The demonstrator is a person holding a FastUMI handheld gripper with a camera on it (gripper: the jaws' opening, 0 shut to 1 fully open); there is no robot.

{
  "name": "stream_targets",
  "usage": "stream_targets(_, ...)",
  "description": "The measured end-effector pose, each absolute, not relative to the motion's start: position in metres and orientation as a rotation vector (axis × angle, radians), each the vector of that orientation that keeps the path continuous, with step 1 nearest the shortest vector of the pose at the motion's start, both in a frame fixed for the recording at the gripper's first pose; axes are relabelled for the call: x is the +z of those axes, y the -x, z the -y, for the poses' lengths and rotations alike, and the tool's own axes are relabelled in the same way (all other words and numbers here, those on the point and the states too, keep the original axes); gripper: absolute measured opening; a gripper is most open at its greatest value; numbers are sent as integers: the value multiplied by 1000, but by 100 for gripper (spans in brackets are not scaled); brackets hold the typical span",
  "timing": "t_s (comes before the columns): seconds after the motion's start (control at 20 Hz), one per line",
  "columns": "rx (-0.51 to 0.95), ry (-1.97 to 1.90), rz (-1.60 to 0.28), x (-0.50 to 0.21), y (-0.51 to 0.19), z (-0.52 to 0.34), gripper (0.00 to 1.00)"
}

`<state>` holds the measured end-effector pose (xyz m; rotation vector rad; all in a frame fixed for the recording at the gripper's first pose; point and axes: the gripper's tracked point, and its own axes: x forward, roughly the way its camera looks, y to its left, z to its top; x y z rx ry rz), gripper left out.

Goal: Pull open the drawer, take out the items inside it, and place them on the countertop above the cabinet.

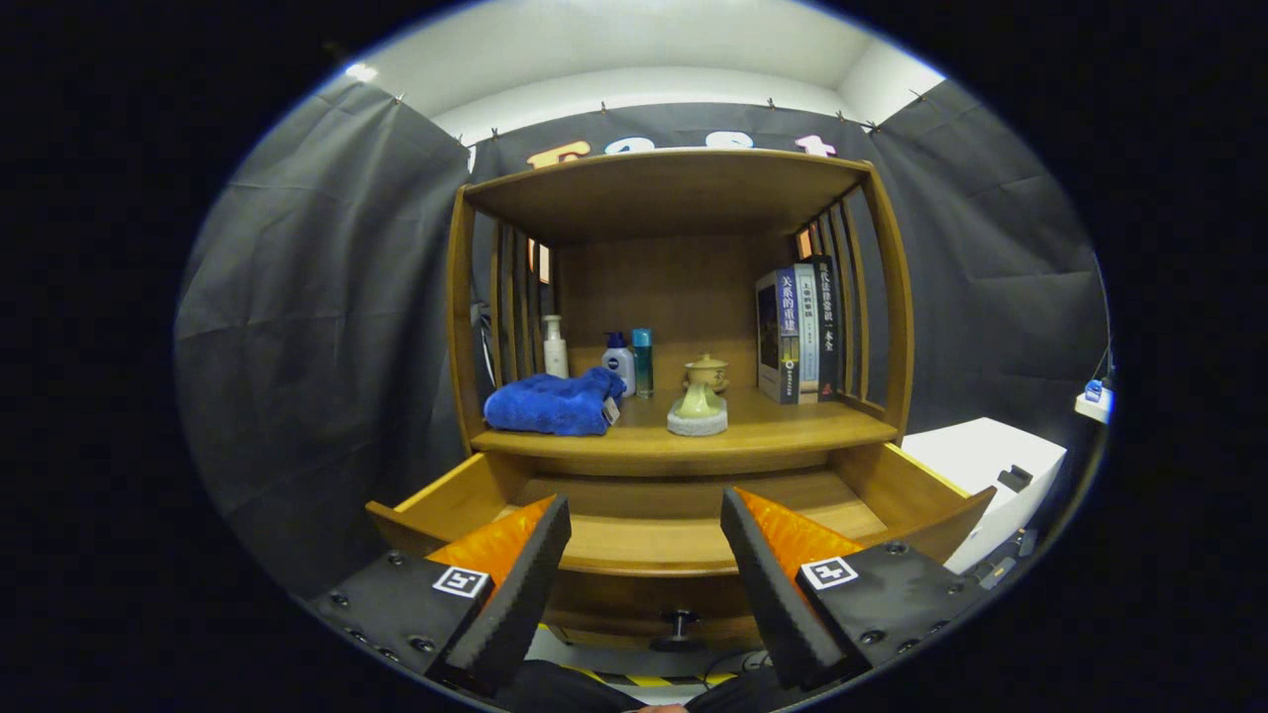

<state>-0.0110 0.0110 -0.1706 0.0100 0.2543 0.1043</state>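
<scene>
1. The gripper [644,574] is hovering with its jaws spread wide, holding nothing; the fingers are framing the drawer [684,540] from above.
2. The drawer is standing pulled out, its knob [680,626] showing below between the fingers; the visible part of its floor is lying bare.
3. On the countertop [792,428] beyond, a blue towel [553,402], bottles [594,356] and a ceramic piece [699,400] are resting near the front edge, seemingly as unloaded items.
4. Books [797,332] are standing upright against the right slats.
</scene>
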Motion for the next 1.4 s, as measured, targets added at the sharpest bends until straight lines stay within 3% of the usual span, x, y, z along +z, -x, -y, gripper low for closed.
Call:
stream_targets(0.7, -11, 46, -308, -242, 20, 10, 97)
stream_targets(1.4, -21, 24, -318, -238, -33, 7, 99)
